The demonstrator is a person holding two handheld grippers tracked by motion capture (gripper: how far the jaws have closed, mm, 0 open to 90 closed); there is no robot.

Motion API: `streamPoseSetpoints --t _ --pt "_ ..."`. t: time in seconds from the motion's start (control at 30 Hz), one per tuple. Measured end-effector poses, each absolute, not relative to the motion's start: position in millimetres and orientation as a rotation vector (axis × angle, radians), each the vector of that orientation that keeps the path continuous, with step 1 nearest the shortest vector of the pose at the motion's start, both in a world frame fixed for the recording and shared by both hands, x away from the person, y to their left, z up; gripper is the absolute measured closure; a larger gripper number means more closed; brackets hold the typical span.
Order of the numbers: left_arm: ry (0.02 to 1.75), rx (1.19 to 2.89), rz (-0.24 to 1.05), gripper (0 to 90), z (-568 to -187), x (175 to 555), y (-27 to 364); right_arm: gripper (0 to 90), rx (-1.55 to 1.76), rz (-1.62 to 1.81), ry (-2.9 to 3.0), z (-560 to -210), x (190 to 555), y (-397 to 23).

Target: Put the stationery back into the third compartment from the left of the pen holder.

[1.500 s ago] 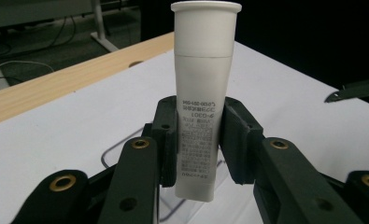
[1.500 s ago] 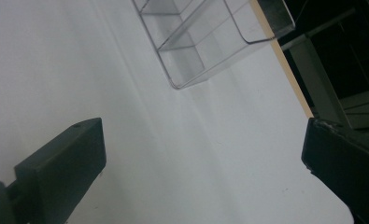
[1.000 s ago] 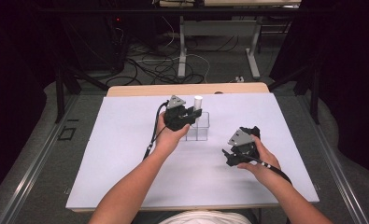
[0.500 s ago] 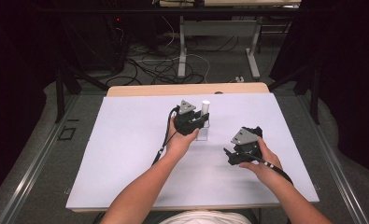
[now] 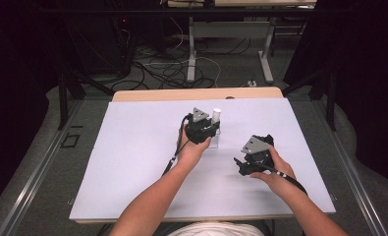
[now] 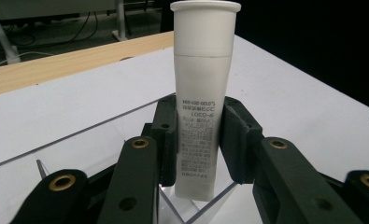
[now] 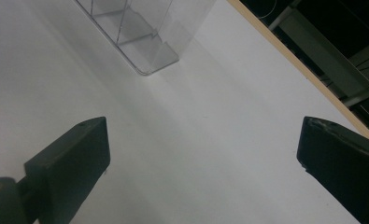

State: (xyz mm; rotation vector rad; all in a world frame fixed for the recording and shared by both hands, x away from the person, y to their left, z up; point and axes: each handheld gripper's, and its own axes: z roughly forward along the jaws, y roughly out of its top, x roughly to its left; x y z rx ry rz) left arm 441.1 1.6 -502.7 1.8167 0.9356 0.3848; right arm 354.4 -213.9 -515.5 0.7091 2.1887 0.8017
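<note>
Tube (image 6: 202, 100), clamped upright by your left gripper (image 6: 198, 140), enters the clear rack (image 7: 140, 35); lower straight, then release. Right gripper (image 7: 198, 154) gapes wide, empty, beside the rack.

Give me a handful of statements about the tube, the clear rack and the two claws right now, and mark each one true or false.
1. The left claw is shut on the white tube. True.
2. The white tube lies flat on the table. False: it stands upright, cap end up, its lower end in the clear rack.
3. The right claw holds a second tube. False: its jaws stand wide apart with only the white table between them.
4. Small printed text runs along the lower part of the tube. True.
5. The two claws touch each other. False: in the high view the right claw sits apart from the left claw.
</note>
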Motion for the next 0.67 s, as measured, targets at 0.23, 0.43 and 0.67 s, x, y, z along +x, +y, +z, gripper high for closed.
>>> streamPoseSetpoints --t 0.23,0.43,0.67 --pt "0.939 1.827 0.383 69.0 -503 440 2 2.8 0.706 0.8 2.198 -517 354 -213" --pt "0.961 1.795 0.398 49.9 -493 433 15 2.9 0.716 0.796 2.197 -517 355 -215" --pt "0.939 1.79 0.453 33.0 -474 424 48 2.9 0.735 0.784 2.187 -516 356 -218"
